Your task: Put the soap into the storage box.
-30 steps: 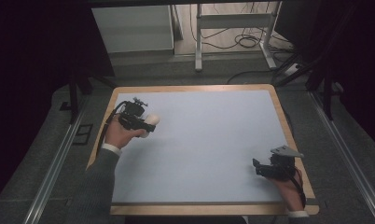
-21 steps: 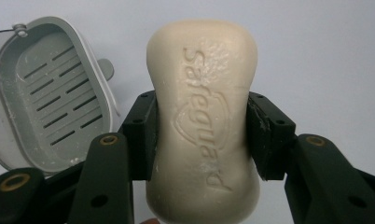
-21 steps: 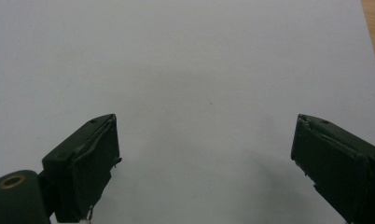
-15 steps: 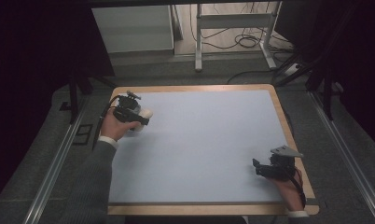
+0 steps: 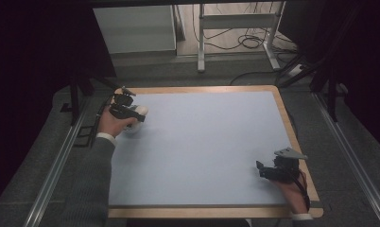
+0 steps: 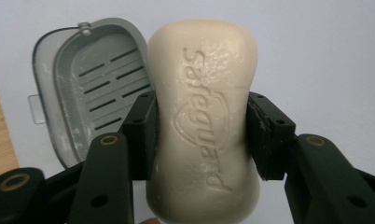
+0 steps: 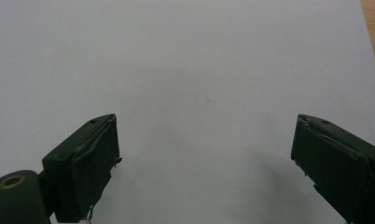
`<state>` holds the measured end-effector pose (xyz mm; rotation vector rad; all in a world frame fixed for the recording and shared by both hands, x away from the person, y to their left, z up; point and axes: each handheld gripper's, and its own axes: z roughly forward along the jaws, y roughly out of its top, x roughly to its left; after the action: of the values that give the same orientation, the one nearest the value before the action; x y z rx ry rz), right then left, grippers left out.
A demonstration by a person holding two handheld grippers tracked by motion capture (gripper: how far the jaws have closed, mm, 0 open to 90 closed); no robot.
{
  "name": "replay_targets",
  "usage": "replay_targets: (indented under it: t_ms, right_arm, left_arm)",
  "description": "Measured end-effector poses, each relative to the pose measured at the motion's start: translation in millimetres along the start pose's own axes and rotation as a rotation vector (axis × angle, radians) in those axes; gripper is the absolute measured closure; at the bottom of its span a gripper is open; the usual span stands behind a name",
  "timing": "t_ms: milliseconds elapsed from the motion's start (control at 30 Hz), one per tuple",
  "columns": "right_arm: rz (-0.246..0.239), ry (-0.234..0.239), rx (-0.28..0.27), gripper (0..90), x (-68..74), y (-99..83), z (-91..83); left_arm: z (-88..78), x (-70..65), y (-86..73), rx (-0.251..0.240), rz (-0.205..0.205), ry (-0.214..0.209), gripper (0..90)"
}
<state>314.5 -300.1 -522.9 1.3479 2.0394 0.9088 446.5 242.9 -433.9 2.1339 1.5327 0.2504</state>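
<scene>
A cream bar of soap (image 6: 203, 121) with embossed lettering is clamped between the black jaws of my left gripper (image 6: 200, 135), which is shut on it. Below and to its left lies a grey slotted soap dish (image 6: 90, 95) on the pale blue mat. From above, the left gripper (image 5: 131, 113) hovers with the soap (image 5: 140, 112) near the mat's far left corner. My right gripper (image 7: 204, 163) is open over bare mat, and it rests near the front right edge (image 5: 268, 171).
The pale blue mat (image 5: 202, 146) lies on a wooden-edged board (image 5: 299, 142). Metal rails run along both sides. A white cabinet (image 5: 136, 28), table legs and cables stand beyond the far edge.
My left gripper has carried the soap leftward and away, toward the mat's far left corner. The right gripper has stayed where it was.
</scene>
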Motion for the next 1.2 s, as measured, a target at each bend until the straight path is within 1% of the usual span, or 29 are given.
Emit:
replay_targets:
  t_ms: [100, 233, 400, 500, 600, 633, 700, 733, 867, 1033, 1100, 1200]
  right_arm:
    - [0.0, 0.0, -0.001, 7.5, -0.2, 0.0, -0.3]
    - [0.001, 0.0, -0.002, 7.5, -0.4, 0.0, -0.6]
    - [0.008, -0.005, 0.004, 7.5, -1.0, -0.5, 0.3]
    - [0.006, -0.006, 0.006, 7.5, -0.6, -0.4, 0.3]
    - [0.009, -0.004, 0.003, 7.5, -1.5, -0.4, -0.4]
    - [0.011, -0.004, 0.002, 7.5, -2.1, -0.5, -0.8]
    - [0.014, -0.009, 0.002, 7.5, -3.3, -0.7, -1.1]
    - [0.016, -0.008, 0.001, 7.5, -4.0, -0.8, -1.2]
    - [0.014, -0.008, 0.002, 7.5, -4.3, -1.1, -0.7]
    - [0.01, -0.009, 0.004, 7.5, -3.8, -1.4, -0.1]
    - [0.011, -0.01, 0.003, 7.5, -4.0, -1.6, 0.1]
    - [0.012, -0.01, 0.004, 7.5, -4.0, -1.6, 0.2]
  left_arm:
    - [1.7, 5.7, 0.6, -0.005, -0.023, 0.011, 49.6]
    - [2.7, 13.6, 0.6, -0.005, -0.044, 0.035, 49.6]
    - [4.3, 20.2, 1.2, -0.005, -0.056, 0.057, 49.6]
    - [9.1, 22.4, 2.5, 0.004, -0.063, 0.074, 49.5]
    - [15.3, 25.5, 3.3, 0.011, -0.081, 0.085, 49.5]
    - [16.8, 26.4, 3.7, 0.019, -0.079, 0.089, 49.5]
    - [20.0, 26.7, 4.4, 0.014, -0.09, 0.094, 49.5]
    - [21.8, 27.3, 5.1, 0.022, -0.088, 0.097, 49.5]
    - [29.1, 27.4, 6.0, 0.026, -0.098, 0.116, 49.5]
    - [35.1, 26.7, 6.9, 0.047, -0.086, 0.126, 49.5]
    - [36.8, 26.5, 7.3, 0.05, -0.092, 0.136, 49.5]
    - [39.1, 26.7, 7.4, 0.053, -0.103, 0.137, 49.5]
